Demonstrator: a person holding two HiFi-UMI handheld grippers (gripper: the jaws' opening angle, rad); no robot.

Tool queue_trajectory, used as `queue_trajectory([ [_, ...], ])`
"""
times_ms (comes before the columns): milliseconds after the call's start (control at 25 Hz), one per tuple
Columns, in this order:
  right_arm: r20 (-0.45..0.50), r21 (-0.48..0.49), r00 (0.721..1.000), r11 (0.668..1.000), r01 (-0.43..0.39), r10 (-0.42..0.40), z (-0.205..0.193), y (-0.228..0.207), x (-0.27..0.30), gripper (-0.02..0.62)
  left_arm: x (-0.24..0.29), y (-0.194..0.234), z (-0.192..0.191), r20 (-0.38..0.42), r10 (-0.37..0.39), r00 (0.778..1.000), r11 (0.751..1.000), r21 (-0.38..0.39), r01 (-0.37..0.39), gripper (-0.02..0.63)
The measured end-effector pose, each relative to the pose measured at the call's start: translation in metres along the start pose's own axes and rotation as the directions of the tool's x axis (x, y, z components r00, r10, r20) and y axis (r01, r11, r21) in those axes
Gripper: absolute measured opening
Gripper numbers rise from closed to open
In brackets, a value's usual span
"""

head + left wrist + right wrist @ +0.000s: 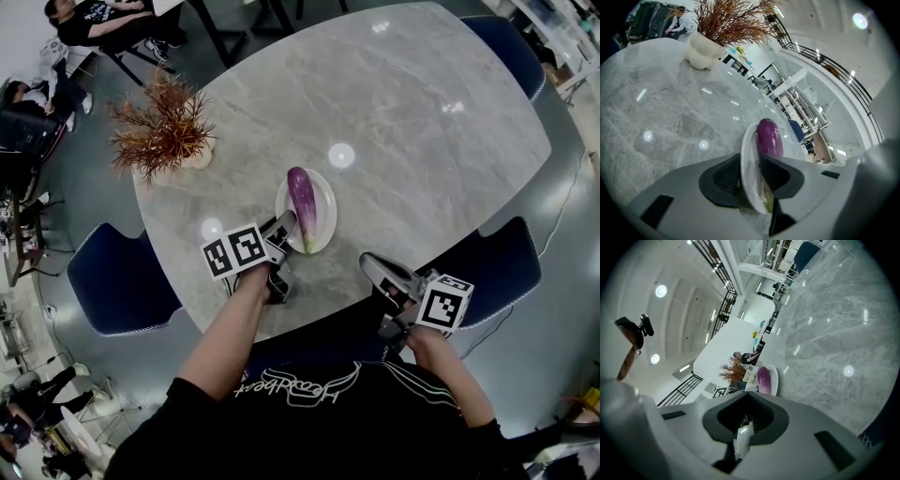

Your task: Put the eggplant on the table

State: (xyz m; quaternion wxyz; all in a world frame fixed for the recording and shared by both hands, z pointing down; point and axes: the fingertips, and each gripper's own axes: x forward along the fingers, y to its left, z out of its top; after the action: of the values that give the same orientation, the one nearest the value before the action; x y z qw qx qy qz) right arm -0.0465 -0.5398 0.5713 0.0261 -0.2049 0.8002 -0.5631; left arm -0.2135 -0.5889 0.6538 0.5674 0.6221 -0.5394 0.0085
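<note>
A purple eggplant [302,202] [769,138] lies on a small white plate [325,192] near the front edge of the grey marble table [422,122]. My left gripper [284,228] [750,176] reaches the plate's near rim [746,159]. The rim stands between its open jaws, and the pads sit just off it on either side. My right gripper [370,262] [745,420] hovers at the table's front edge, to the right of the plate, shut with nothing in it. In the right gripper view the eggplant [763,379] and plate [774,380] show far off.
A dried reddish plant in a white vase [164,127] [705,47] stands at the table's left end. Blue chairs sit at the left [122,281], the right [506,262] and the far side [511,47]. People sit beyond the table at the upper left.
</note>
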Motion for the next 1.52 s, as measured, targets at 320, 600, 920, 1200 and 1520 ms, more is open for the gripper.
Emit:
queue_trajectory([
  [320, 0.005, 0.0, 1.0, 1.0, -0.013, 0.013, -0.005, 0.012, -0.003, 0.006, -0.016, 0.003, 0.0, 0.017, -0.01, 1.0, 1.0, -0.017, 0.01, 0.118],
  [600, -0.017, -0.042, 1.0, 0.999, -0.022, 0.021, -0.02, 0.033, -0.002, 0.006, -0.046, 0.002, -0.005, 0.037, -0.033, 0.999, 0.999, -0.008, 0.033, 0.118],
  [920, -0.008, -0.089, 0.999, 0.995, -0.044, 0.043, -0.036, 0.066, -0.013, 0.006, -0.102, -0.03, -0.024, 0.053, -0.181, 0.982, 0.983, -0.001, 0.181, 0.116],
  [1200, 0.026, -0.174, 0.997, 0.983, -0.066, 0.072, -0.059, 0.108, -0.032, 0.006, -0.168, -0.076, -0.046, 0.097, -0.313, 0.945, 0.946, 0.119, 0.301, 0.02],
  [1520, 0.043, -0.244, 0.992, 0.964, -0.101, 0.115, -0.096, 0.152, -0.045, 0.006, -0.237, -0.114, -0.082, 0.051, -0.436, 0.899, 0.879, 0.24, 0.413, 0.008],
])
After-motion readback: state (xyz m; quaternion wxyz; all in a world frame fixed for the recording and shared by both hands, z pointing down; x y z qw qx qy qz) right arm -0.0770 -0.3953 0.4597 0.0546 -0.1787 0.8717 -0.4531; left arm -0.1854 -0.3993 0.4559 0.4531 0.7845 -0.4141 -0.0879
